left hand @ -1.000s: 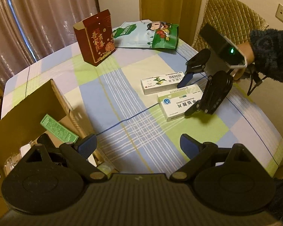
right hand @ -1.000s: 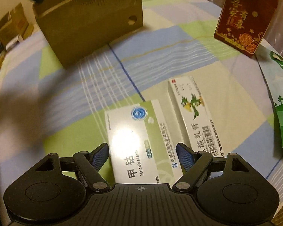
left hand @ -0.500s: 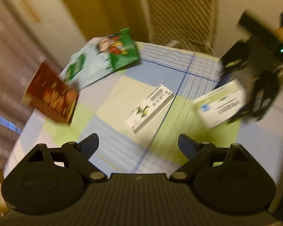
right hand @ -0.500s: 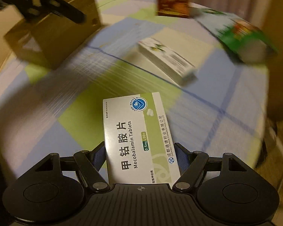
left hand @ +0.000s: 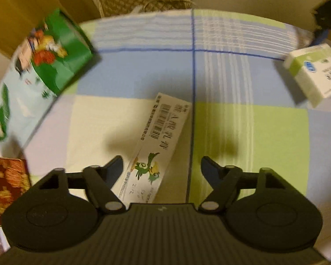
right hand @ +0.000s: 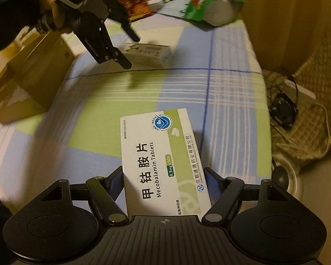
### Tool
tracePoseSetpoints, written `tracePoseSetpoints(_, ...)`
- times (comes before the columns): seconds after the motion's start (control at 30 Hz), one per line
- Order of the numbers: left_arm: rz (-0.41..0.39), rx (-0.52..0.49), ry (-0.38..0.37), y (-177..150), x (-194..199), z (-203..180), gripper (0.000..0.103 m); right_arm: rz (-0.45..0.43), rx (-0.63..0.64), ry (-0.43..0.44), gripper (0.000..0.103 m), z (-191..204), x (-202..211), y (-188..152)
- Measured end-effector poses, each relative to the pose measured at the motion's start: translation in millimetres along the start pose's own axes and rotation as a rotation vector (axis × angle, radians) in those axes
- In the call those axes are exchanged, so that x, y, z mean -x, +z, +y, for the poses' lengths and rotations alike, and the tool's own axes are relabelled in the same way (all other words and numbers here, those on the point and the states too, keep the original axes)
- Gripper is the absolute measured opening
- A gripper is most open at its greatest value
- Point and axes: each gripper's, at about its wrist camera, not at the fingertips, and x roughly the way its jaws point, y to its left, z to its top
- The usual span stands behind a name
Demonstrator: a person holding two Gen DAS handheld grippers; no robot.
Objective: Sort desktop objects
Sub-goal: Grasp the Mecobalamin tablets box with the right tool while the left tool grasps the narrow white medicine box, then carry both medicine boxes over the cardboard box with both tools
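A long white medicine box with a green bird (left hand: 158,141) lies flat on the checked tablecloth (left hand: 249,132). My left gripper (left hand: 162,167) points down over the box's near end, which sits between its jaws. The jaws are closing; a gap still shows on the right side. In the right wrist view the same left gripper (right hand: 130,49) hovers over this box (right hand: 150,53). My right gripper (right hand: 164,182) is shut on a white-and-green Mecobalamin tablet box (right hand: 163,161), held above the cloth. The left wrist view shows that box (left hand: 313,75) at the far right.
A green snack bag (left hand: 50,50) and a red gift box (left hand: 6,183) stand at the table's far side. An open cardboard box (right hand: 28,77) sits on the left. A quilted chair with cables (right hand: 284,108) stands past the table's right edge.
My left gripper swung away from the cardboard box, dropped over the long white box and narrowed its jaws. My right gripper closed on the tablet box, lifted it and turned.
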Motion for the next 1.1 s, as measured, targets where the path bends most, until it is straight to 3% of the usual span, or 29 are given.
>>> tracePoseSetpoints(0.07,0.026,0.030,-0.028,0,-9,4,0.042,-0.001,-0.040,-0.009,0.074,-1,1,-3)
tracePoseSetpoints(0.13,0.045,0.056,-0.056,-2,-14,5,0.035,-0.004,-0.058,-0.013,0.074,-1,3,-7)
tracePoseSetpoints(0.4,0.026,0.149,-0.082,-29,6,-39,0.034,-0.024,-0.057,0.020,0.074,10,6,-1)
tracePoseSetpoints(0.6,-0.093,0.307,-0.083,-66,65,-73,0.034,-0.021,-0.014,0.044,0.074,23,1,6)
tracePoseSetpoints(0.7,-0.196,0.446,-0.076,-99,102,-88,0.034,-0.007,-0.001,0.056,0.074,32,-3,8)
tracePoseSetpoints(0.9,-0.304,0.683,0.018,-174,169,-124,0.034,0.025,0.051,0.103,0.074,59,-15,23)
tracePoseSetpoints(1.1,-0.278,0.898,0.195,-263,223,-141,0.034,0.026,0.153,0.152,0.074,104,-25,49)
